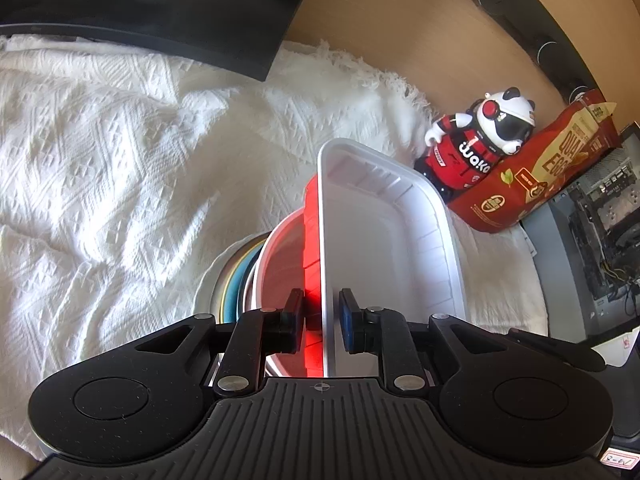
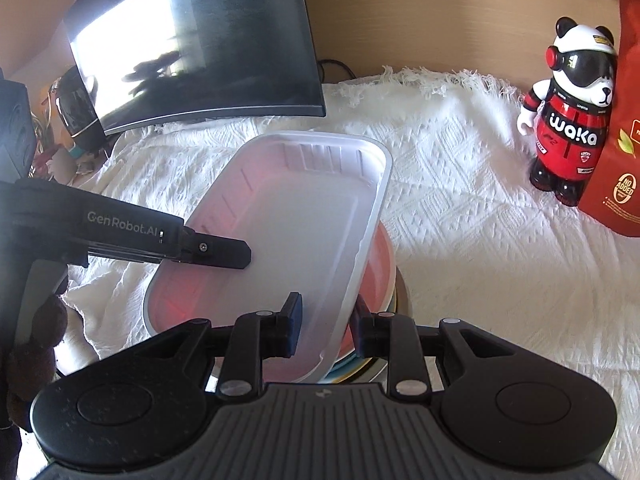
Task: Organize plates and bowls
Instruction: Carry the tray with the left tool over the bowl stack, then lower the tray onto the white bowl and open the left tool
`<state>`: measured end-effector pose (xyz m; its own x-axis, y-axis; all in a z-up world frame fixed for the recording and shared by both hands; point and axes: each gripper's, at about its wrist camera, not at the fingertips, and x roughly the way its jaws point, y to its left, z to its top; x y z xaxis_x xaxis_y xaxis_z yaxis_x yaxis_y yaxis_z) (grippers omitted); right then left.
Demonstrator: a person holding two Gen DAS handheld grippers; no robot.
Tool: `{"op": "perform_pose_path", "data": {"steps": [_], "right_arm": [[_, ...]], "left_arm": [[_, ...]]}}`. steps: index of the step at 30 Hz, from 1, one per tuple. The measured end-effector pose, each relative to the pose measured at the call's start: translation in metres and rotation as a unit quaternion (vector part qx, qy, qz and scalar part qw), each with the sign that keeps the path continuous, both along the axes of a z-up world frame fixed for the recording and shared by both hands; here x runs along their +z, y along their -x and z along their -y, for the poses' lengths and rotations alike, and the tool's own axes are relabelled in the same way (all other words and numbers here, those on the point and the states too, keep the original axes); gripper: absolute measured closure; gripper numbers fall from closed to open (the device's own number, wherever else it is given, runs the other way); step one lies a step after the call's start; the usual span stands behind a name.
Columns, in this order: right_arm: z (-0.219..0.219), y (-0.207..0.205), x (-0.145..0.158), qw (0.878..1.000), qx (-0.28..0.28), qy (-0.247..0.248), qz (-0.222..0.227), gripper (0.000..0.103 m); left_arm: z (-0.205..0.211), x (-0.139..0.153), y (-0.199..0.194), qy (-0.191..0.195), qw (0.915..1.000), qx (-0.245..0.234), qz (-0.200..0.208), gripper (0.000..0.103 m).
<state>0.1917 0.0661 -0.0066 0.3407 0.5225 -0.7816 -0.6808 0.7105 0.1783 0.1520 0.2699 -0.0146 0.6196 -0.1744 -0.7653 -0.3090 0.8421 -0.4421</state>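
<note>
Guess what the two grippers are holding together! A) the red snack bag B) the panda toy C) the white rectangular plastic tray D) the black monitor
C: the left gripper and the right gripper each pinch a rim of the white rectangular plastic tray.

This looks like a home desk corner used as a makeshift work spot. A curved monitor [image 2: 200,40] stands at the back of the bench [image 2: 440,12], whose pale wood shows behind a white woven throw with a fringed edge [image 2: 460,200] spread over it. A toy panda figure [image 2: 568,120] in a red racing suit stands beside a red snack bag [image 2: 628,120]. At the right edge of the left wrist view an open computer case [image 1: 600,240] shows its wiring. A small speaker [image 2: 78,108] sits left of the monitor.
</note>
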Motion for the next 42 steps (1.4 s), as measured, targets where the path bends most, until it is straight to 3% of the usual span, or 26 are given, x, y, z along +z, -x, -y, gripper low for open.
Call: {"op": "perform_pose_path", "data": {"steps": [14,31,42], "right_arm": [[0.002,0.002,0.011,1.0,0.014,-0.015,0.008,0.076],[-0.005,-0.011,0.021,1.0,-0.007,-0.023,0.016,0.074],[-0.003,0.004,0.023,1.0,0.012,-0.019,0.012,0.074]], "left_arm": [[-0.011,0.011,0.007,0.004,0.9997,0.021,0.013,0.083],[-0.015,0.008,0.002,0.013,0.9997,0.021,0.007,0.084],[-0.014,0.008,0.004,0.011,0.9998,0.014,0.005,0.084]]}}
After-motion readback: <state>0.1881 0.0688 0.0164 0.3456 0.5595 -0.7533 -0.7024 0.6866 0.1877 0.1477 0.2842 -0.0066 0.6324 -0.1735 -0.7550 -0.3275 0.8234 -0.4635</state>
